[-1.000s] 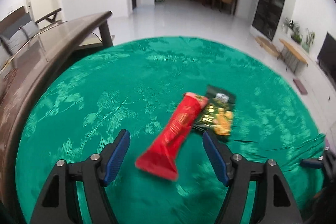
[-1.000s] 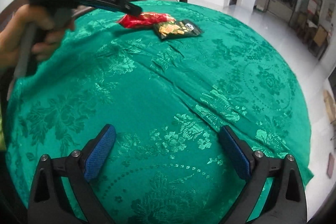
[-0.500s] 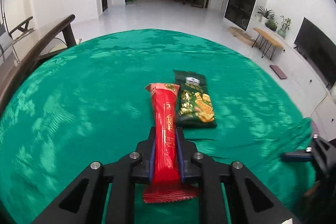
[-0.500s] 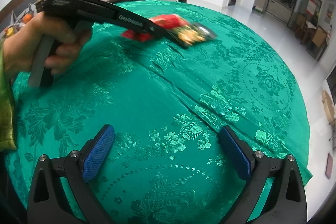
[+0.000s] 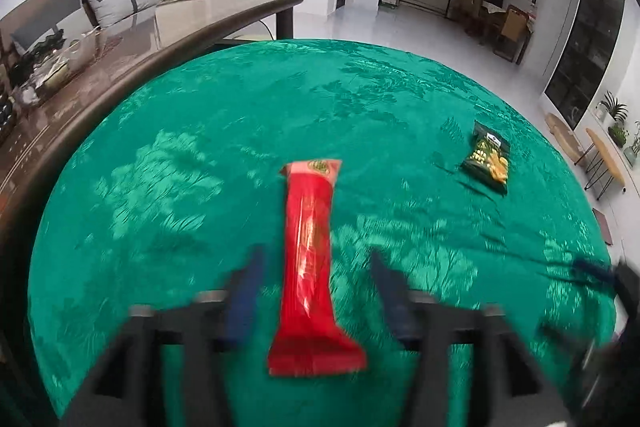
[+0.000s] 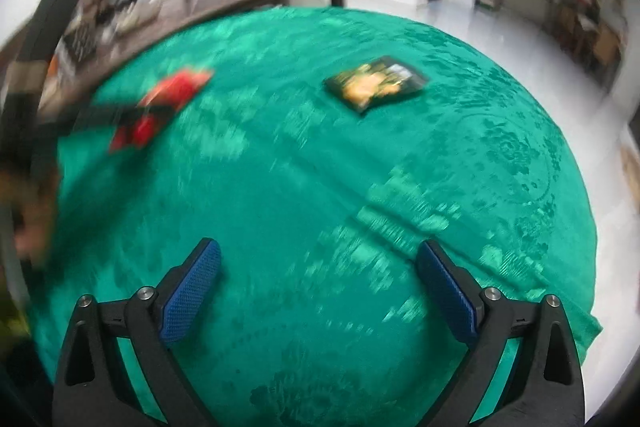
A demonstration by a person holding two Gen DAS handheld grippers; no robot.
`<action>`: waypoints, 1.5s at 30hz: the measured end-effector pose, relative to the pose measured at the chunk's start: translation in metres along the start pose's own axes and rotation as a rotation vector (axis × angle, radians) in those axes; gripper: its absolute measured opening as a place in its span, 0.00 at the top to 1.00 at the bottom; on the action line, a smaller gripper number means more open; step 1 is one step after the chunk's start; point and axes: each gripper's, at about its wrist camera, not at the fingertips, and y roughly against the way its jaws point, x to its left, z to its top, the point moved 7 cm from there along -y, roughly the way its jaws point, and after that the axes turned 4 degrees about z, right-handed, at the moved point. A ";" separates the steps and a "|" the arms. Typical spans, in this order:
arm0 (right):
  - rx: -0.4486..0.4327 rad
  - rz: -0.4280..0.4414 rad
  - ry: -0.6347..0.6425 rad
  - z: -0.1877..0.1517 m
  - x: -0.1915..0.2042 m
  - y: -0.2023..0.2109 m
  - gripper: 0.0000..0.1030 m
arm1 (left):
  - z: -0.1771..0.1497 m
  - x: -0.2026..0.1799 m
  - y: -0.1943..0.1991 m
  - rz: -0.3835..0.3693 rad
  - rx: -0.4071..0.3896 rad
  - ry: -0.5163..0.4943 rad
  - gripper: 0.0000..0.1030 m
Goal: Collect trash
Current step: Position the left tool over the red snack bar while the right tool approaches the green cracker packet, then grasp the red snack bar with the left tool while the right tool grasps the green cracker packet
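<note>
A long red wrapper (image 5: 308,247) lies lengthwise between the jaws of my left gripper (image 5: 316,259). The jaws are opening and blurred, and the blue pads stand clear of the wrapper on both sides. A dark green snack packet (image 5: 488,163) lies on the green cloth, well off to the right. In the right wrist view, the red wrapper (image 6: 160,107) and the blurred left gripper (image 6: 100,111) are at the far left, with the snack packet (image 6: 376,83) further back. My right gripper (image 6: 318,247) is open over bare cloth with nothing between its fingers.
The round table is covered by a patterned green cloth (image 5: 240,131). A dark wooden table (image 5: 120,39) with clutter borders it on the left, with a sofa behind. Beyond the far edge is white floor. A person's hand (image 6: 28,211) shows blurred at the left.
The left gripper shut on the red wrapper, carried it left away from the green packet, and has now let it go with its jaws spread. The right gripper stayed open.
</note>
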 end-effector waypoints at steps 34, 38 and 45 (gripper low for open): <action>0.041 0.036 0.235 0.011 0.027 -0.030 0.20 | -0.035 0.005 0.004 0.052 0.048 -0.041 0.21; 0.054 0.039 0.187 0.010 0.020 -0.032 0.14 | -0.035 0.007 0.002 0.057 0.054 -0.036 0.16; 0.071 0.037 0.190 0.013 0.021 -0.040 0.03 | -0.021 0.014 0.011 -0.038 0.034 -0.011 0.16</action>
